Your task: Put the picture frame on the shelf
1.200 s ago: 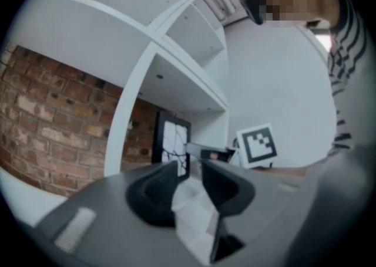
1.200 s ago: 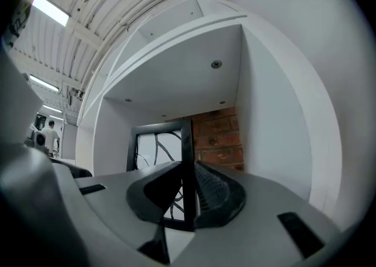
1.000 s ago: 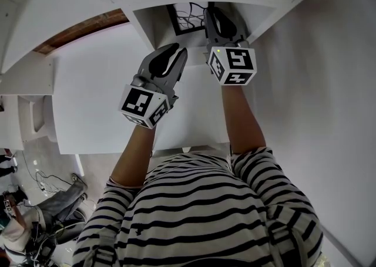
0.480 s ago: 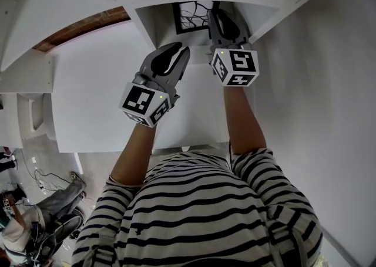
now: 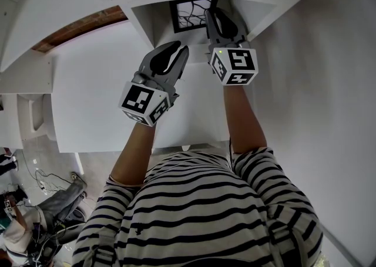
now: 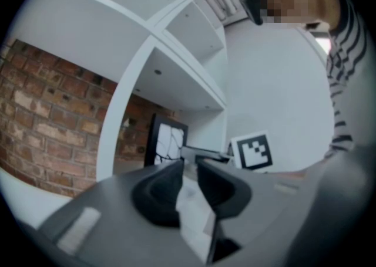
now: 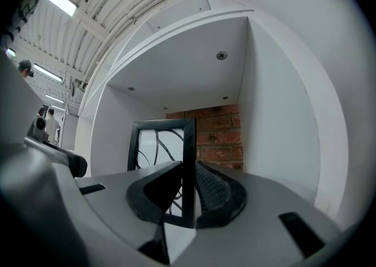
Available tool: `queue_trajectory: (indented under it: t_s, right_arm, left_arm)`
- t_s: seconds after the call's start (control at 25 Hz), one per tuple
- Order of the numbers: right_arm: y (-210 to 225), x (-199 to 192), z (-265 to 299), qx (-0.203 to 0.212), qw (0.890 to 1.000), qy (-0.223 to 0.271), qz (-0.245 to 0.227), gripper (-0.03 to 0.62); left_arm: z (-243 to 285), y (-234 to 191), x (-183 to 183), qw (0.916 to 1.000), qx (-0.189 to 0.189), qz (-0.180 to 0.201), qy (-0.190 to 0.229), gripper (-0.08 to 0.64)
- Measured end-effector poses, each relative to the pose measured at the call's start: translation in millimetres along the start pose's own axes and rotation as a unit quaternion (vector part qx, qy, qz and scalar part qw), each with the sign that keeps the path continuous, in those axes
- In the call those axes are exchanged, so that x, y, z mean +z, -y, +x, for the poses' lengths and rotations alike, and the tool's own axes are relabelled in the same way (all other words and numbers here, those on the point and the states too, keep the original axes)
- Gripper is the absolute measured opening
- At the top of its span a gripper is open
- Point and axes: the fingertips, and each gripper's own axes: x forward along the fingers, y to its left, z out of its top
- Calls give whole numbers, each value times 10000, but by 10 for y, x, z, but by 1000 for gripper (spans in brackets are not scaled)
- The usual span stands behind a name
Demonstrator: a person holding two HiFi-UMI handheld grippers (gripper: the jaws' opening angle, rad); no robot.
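My right claw [image 7: 189,181] is pinching the frame [image 7: 161,142] tight by its right edge. The frame is standing up straight inside the shelf [image 7: 276,113]. My left claw [image 6: 188,172] is hanging just outside, a little open, holding nothing.

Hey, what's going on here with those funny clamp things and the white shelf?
A person in a striped top holds a clamp-like gripper in each hand. The right gripper is closed on the side edge of a black picture frame, holding it upright inside a compartment of the white shelf. The left gripper is empty, jaws apart, just in front of the shelf.
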Motion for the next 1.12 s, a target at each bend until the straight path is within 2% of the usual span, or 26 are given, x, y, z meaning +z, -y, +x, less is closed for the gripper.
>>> queue_trajectory:
  t_s: [1.12]
  right_arm:
    - [-52, 40, -178, 167, 9999, -29, -19, 64]
  left_arm:
    - [8, 50, 98, 9999, 47, 25, 165, 81]
